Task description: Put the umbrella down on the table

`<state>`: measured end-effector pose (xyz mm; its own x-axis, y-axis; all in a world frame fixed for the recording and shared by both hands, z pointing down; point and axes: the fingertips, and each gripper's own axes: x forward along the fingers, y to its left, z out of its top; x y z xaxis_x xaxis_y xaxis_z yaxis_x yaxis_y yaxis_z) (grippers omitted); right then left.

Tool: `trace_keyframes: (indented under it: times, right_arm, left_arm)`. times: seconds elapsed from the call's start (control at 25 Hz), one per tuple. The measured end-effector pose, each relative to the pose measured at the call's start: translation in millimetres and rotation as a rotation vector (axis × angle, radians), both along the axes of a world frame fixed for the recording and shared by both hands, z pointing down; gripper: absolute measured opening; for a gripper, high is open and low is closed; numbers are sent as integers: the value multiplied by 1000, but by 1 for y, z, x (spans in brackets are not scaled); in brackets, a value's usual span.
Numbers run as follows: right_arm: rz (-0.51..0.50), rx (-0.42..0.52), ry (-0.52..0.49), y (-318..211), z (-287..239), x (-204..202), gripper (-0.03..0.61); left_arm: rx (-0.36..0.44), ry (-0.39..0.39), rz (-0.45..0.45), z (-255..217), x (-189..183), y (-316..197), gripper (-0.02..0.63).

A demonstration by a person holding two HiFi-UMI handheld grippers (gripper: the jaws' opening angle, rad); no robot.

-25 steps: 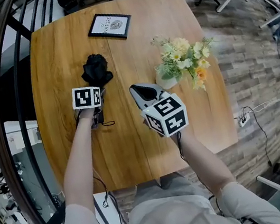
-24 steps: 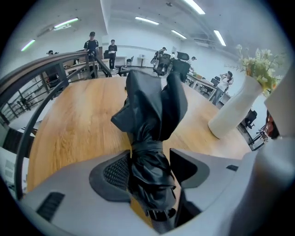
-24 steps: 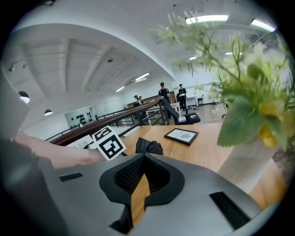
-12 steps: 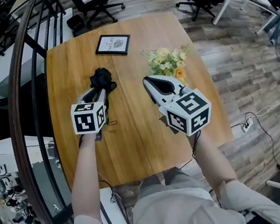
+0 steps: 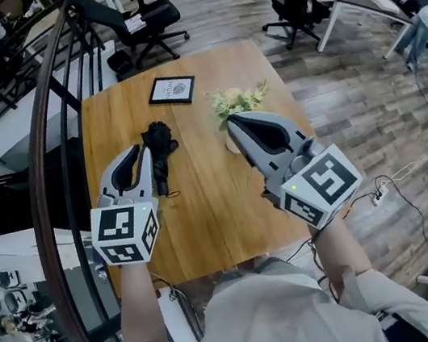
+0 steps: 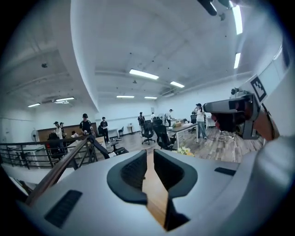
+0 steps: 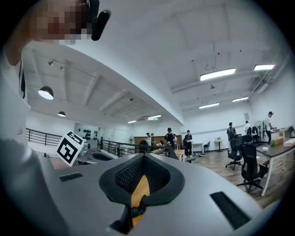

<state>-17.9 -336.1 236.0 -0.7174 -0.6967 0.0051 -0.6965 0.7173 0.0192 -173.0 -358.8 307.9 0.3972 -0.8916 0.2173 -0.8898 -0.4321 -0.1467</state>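
Umbrella: the black folded umbrella point(image 5: 160, 153) lies flat on the wooden counter point(image 5: 228, 204), towards its left half, with its length running away from the person. Nothing grips it.
Why it lies so: the task asks for it to be down on the counter, and it rests there free, so the putting-down looks done.
Neighbours: a framed picture point(image 5: 171, 90) sits beyond the umbrella near the far edge. A bunch of flowers point(image 5: 239, 102) stands to the umbrella's right, well apart from it. Neither touches it.
Left tongs: the left tongs point(image 5: 138, 149) are closing. Only a thin slit shows between the pads, with bare counter wood seen through it and nothing caught inside.
Right tongs: the right tongs point(image 5: 231, 120) have their tips pressed together and carry nothing.
Why the tongs are empty: with the umbrella delivered there is nothing left to carry, so both seem to be clear of the work.
Left arm pose: the left forearm point(image 5: 135, 303) reaches forward from the body. Its marker cube point(image 5: 126, 232) is close under the head camera and the tongs aim out over the counter, dipping only slightly. They overlap the umbrella in the head view, but I judge them well above it.
Right arm pose: the right forearm point(image 5: 336, 259) is likewise stretched forward. Its cube point(image 5: 321, 184) looms large, and the tongs point about level across the office towards the flowers' side.
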Motion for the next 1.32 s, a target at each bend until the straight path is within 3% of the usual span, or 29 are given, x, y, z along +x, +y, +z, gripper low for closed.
trace_keyframes:
  times: [0.24,0.56,1.08,1.32]
  right_arm:
    - [58,91,-84,22,-43,31,26]
    - [39,161,-25,76,-53,38,26]
    - [12,123,20,102,-37,39,26]
    - [10,110,34,115,-22,38,26]
  left_arm:
    - [80,6,58,-44,20,39,41]
    - [155,-32,111,-61,40,99,34]
    - [89,3,108,-41,45,121,31]
    - [95,-2,105,-33,45,136,31]
